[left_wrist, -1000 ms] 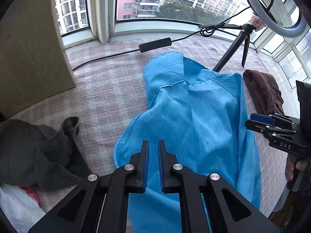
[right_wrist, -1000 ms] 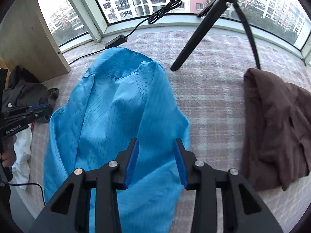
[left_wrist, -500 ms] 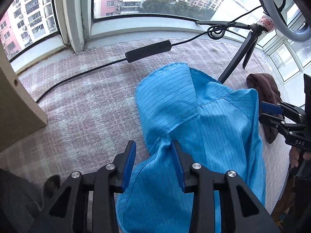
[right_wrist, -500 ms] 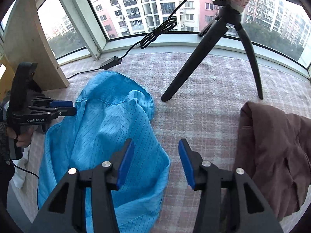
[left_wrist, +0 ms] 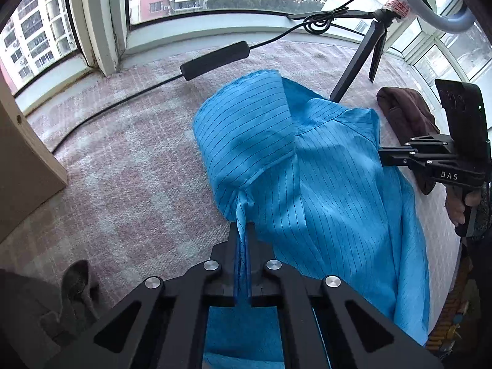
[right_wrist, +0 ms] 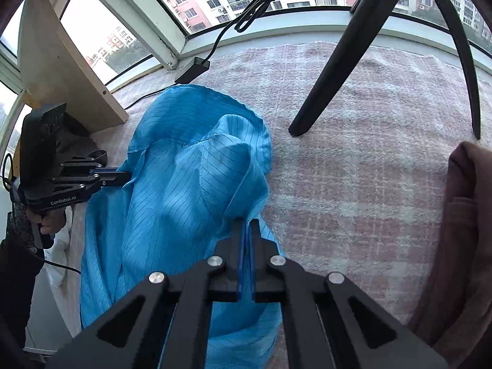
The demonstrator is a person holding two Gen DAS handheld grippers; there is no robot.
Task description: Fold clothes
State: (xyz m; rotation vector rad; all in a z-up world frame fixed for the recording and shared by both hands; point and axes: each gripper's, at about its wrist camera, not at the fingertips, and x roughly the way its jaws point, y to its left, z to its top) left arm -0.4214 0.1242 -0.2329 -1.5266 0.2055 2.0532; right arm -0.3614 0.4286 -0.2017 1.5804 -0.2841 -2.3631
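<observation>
Two grippers, both clamped on cloth. Your left gripper [left_wrist: 243,230] has its jaws closed on a pinched fold of the blue striped garment [left_wrist: 323,178] at the garment's left edge; the fabric runs down between the blue pads. Your right gripper [right_wrist: 246,227] is likewise closed on a fold at the garment's right edge. In the left wrist view the right gripper shows at 3 o'clock with its fingers against the garment's side. In the right wrist view the left gripper sits at 9 o'clock, its tip touching the opposite edge, a hand [right_wrist: 49,221] wrapped around its handle.

Garment position: it lies on the pink checked blanket [left_wrist: 129,166], bunched and raised between your two grips, with the hood-like upper part pointing toward 12 o'clock and the rest trailing toward 6 o'clock.

Surroundings, right wrist view: a black tripod [right_wrist: 353,55] stands on the blanket at 1 o'clock, its near foot close to the garment's top. A brown garment [right_wrist: 461,230] lies at 3 o'clock, apart from the blue one. A black cable with inline box [right_wrist: 192,69] runs at 11 o'clock, just beyond the hood. A wooden panel [right_wrist: 73,61] stands at 10 o'clock. Left wrist view: a dark grey garment [left_wrist: 46,301] lies at 8 o'clock.
</observation>
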